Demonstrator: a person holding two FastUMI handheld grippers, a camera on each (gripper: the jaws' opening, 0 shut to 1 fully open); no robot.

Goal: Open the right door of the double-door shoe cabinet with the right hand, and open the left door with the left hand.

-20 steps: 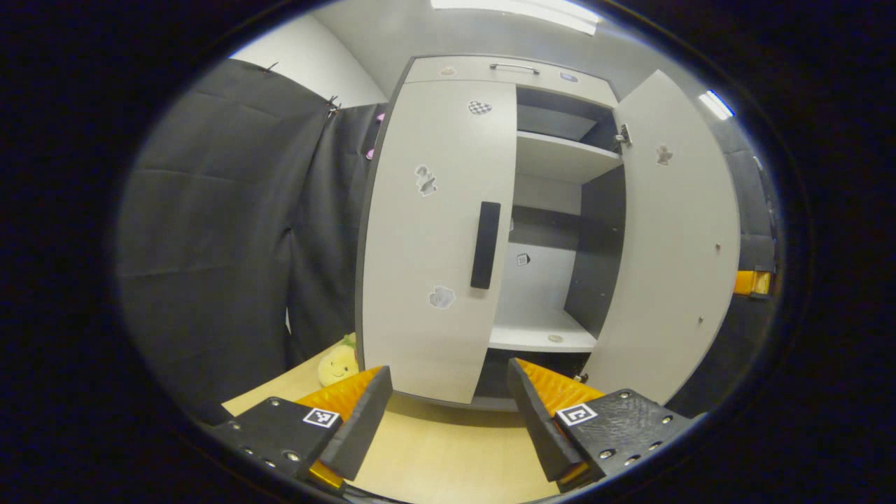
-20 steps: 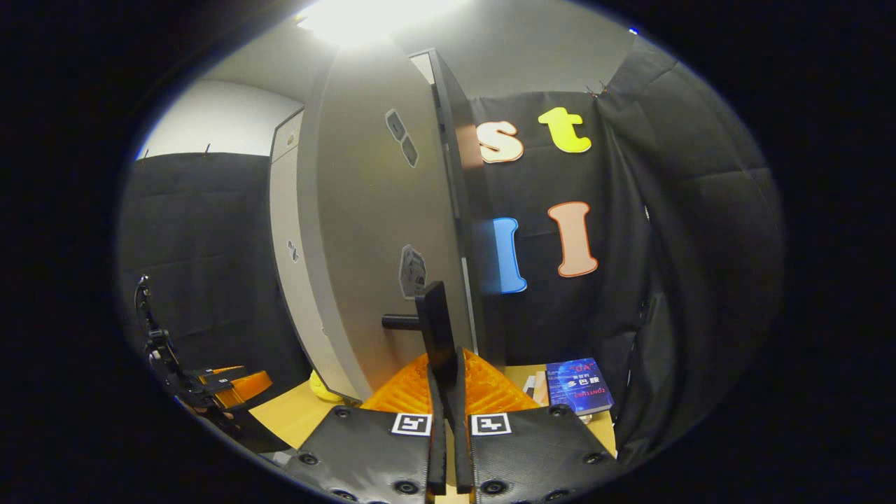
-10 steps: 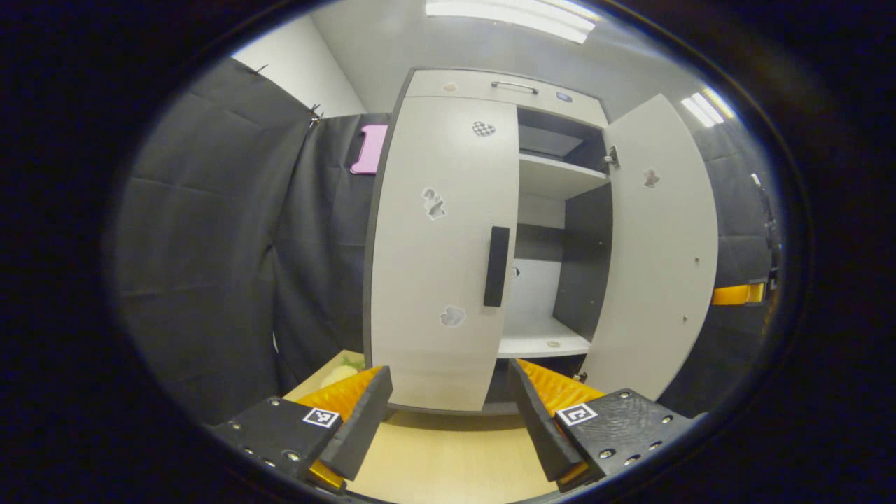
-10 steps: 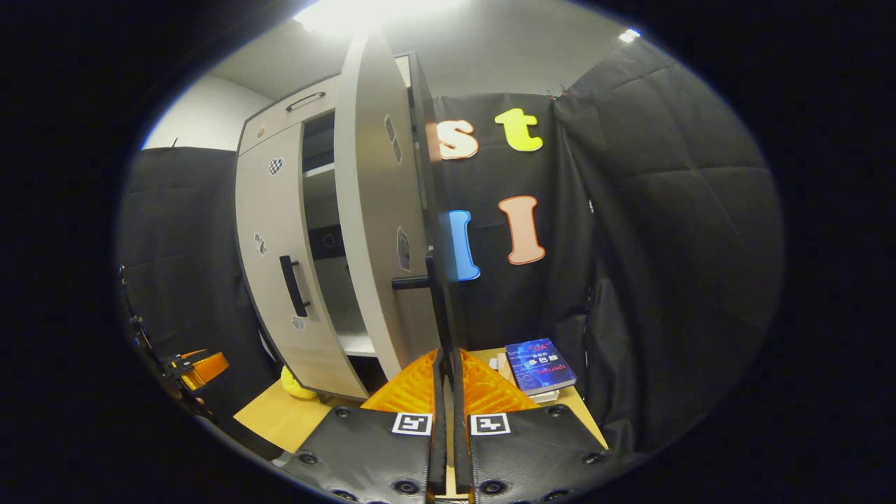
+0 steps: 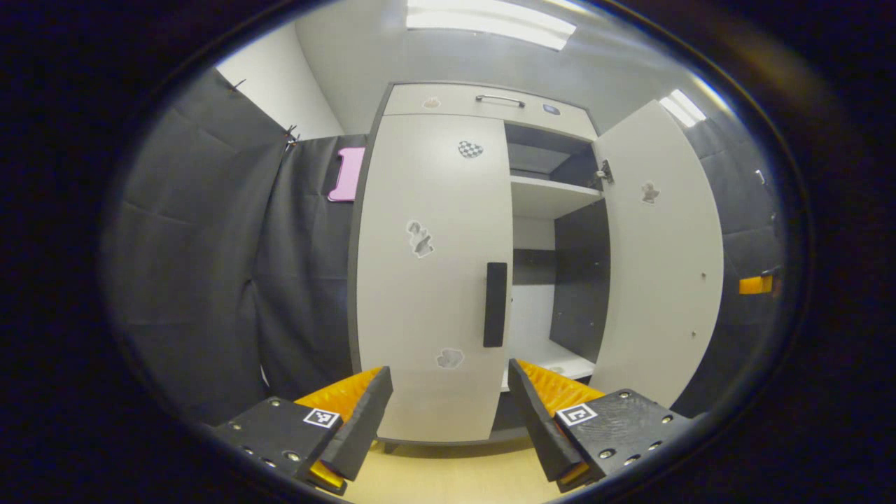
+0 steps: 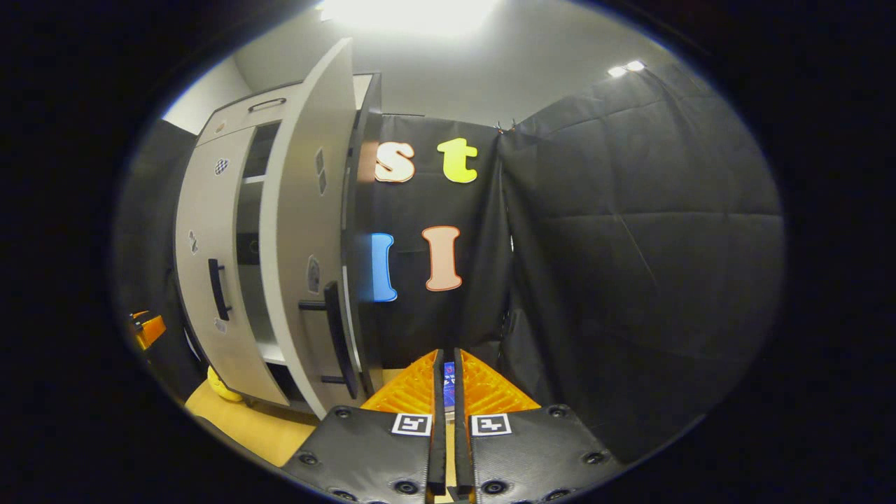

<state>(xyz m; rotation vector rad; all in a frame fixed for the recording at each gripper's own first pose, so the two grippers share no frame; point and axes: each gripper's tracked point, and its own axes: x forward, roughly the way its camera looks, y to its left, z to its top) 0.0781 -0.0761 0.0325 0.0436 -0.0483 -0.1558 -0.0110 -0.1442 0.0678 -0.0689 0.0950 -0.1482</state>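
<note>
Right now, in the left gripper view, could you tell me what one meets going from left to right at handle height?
Black curtain → closed left door → its handle → open compartment → open right door.

Yellow toy (image 6: 222, 387), perhaps, behind cabinet (image 6: 210, 231).

The left gripper (image 5: 448, 406) has its jaws spread wide and holds nothing, low in front of the shoe cabinet (image 5: 483, 105). The left door (image 5: 430, 280) is closed, with its dark handle (image 5: 495, 304) just above the gap between the jaws. The right door (image 5: 658, 252) stands open, and the shelves (image 5: 549, 196) inside are visible.
</note>
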